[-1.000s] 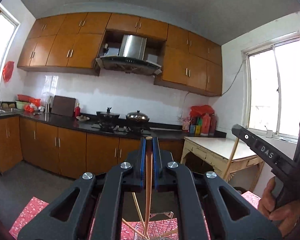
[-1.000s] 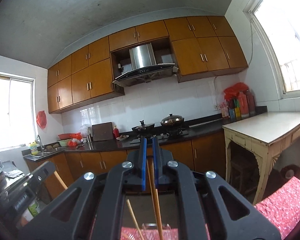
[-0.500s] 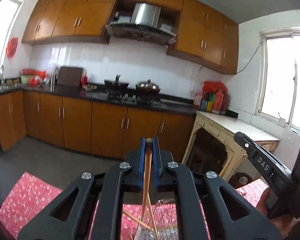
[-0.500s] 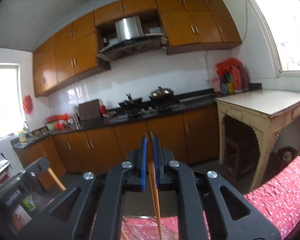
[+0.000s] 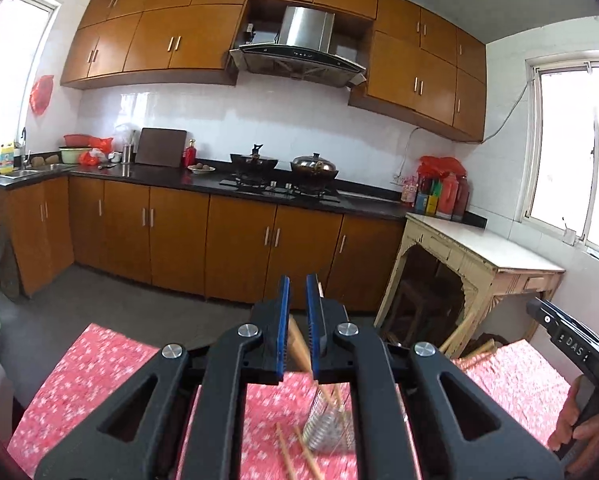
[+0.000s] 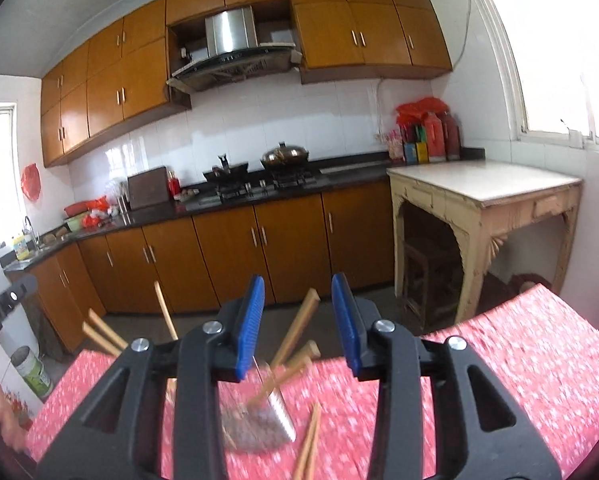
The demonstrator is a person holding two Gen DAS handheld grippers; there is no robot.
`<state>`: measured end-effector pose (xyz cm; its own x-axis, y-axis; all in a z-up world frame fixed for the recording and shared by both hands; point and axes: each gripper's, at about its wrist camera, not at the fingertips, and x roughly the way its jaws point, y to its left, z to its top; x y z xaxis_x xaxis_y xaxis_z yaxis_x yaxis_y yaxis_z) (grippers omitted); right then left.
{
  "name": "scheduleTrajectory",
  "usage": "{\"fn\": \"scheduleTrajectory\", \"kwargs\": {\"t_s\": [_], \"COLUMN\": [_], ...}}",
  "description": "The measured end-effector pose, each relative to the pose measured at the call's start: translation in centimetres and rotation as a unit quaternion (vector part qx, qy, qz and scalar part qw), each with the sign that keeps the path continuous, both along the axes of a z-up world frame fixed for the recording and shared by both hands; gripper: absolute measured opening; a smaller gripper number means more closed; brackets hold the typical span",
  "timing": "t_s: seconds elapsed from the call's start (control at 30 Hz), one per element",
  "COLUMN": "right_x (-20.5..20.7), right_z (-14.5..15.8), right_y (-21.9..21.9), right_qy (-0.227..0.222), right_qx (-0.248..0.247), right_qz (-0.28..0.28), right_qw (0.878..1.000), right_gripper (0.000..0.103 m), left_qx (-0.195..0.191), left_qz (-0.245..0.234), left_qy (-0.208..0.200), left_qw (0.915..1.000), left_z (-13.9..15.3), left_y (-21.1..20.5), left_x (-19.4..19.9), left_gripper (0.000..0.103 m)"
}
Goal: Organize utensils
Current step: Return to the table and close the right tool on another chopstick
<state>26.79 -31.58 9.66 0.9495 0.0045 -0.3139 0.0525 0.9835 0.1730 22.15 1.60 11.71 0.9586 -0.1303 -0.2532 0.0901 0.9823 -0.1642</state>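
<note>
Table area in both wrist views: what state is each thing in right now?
Left gripper: nearly shut on a leaning chopstick.
Right gripper: open, jaws just opened, nothing gripped.
Wire holder: upright, chopsticks leaning inside.
Loose chopsticks: lying on the cloth.
Pots: lidded, on the stove.

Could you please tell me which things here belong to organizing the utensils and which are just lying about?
Belonging: chopsticks, wire holder, left gripper, right gripper.
Lying about: pots, bottles, cutting board, cream side table, red tablecloth.
</note>
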Motion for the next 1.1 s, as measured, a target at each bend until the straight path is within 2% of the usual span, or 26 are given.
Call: {"fn": "scheduleTrajectory", "kwargs": {"t_s": [0.13, 0.33, 0.43, 0.5, 0.57, 0.67, 0.73, 0.87, 0.9, 0.97, 1.1], "right_x": [-2.8, -5.6, -6.5, -6.7, -7.0, -7.5, -7.7, -7.5, -7.3, -7.0, -5.6], "right_z": [-3.0, -10.0, -13.8, -15.9, -18.1, -20.6, -21.5, -22.9, -23.1, -22.9, -22.6], "right_y": [-1.1, -0.7, 0.1, 1.0, 1.8, 3.0, 3.7, 5.3, 5.5, 5.5, 3.1], "right_qy": [0.031, 0.104, 0.145, 0.17, 0.199, 0.232, 0.244, 0.267, 0.27, 0.27, 0.283], "right_qx": [0.016, 0.031, 0.036, 0.036, 0.036, 0.029, 0.024, 0.0, -0.007, -0.018, 0.013], "right_qz": [0.001, 0.012, 0.022, 0.029, 0.042, 0.059, 0.068, 0.075, 0.069, 0.056, 0.004], "right_qw": [0.999, 0.994, 0.989, 0.984, 0.978, 0.971, 0.967, 0.961, 0.96, 0.961, 0.959], "right_gripper": [0.036, 0.036, 0.036, 0.033, 0.023, 0.019, 0.019, 0.019, 0.018, 0.009, 0.008], "left_qx": [0.012, 0.025, 0.027, 0.025, 0.024, 0.022, 0.02, 0.026, 0.028, 0.028, 0.021], "left_qz": [0.013, 0.011, 0.011, 0.005, -0.001, -0.011, -0.015, -0.026, -0.03, -0.037, -0.049], "left_qy": [0.009, 0.048, 0.074, 0.098, 0.12, 0.148, 0.16, 0.172, 0.175, 0.184, 0.206], "left_qw": [0.9998, 0.9985, 0.9969, 0.9949, 0.9925, 0.9887, 0.9868, 0.9845, 0.9837, 0.9818, 0.977], "left_z": [-2.3, -6.9, -9.8, -11.4, -12.9, -15.0, -15.8, -16.8, -16.9, -17.4, -18.5], "left_y": [1.1, 1.6, 1.5, 1.3, 1.0, 0.6, 0.3, -0.5, -0.7, -1.2, -2.2], "left_x": [-2.8, -5.2, -6.2, -6.2, -6.2, -6.2, -6.2, -6.6, -6.6, -6.5, -6.3], "left_gripper": [0.033, 0.033, 0.039, 0.04, 0.04, 0.041, 0.046, 0.046, 0.046, 0.046, 0.047]}}
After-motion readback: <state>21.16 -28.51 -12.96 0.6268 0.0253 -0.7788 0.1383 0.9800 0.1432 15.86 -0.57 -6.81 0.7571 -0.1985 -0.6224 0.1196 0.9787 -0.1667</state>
